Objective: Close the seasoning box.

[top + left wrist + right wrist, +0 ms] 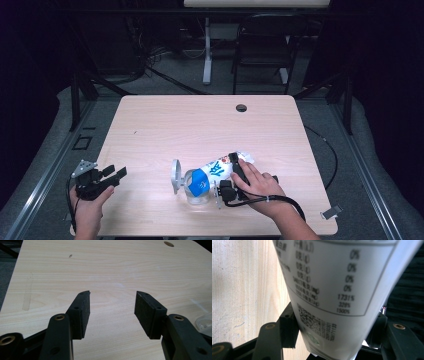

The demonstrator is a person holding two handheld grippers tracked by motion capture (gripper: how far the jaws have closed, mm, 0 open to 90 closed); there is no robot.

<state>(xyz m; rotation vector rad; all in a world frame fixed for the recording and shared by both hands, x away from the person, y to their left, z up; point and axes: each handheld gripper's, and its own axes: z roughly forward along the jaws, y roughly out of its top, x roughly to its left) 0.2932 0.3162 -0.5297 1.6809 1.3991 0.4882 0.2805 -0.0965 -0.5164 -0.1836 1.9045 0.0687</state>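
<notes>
Right gripper (231, 176) sits at lower centre of the high view, jaws clamped across a white pouch (220, 167) with blue print. In the right gripper view the pouch (337, 290) runs up between both black jaws, nutrition table and QR code facing the camera, pads hard against its sides, so it's pinching the pouch, not spread empty. The pouch's long axis runs diagonally in the high view, from upper right down to lower left, where its mouth meets a clear container (196, 189) with a blue patch on it; a round white lid (175, 176) stands on edge just left of that. Can't tell if the pouch tip is inside the container or just over its rim. Left gripper (114, 176) is at lower left, well apart from all this, jaws wide with nothing between them; the left gripper view has bare wood table (112, 270) past its pads (83, 312). My read: a pour in hand, right hand doing it. Left is nearer the lid side if the container needs steadying.
</notes>
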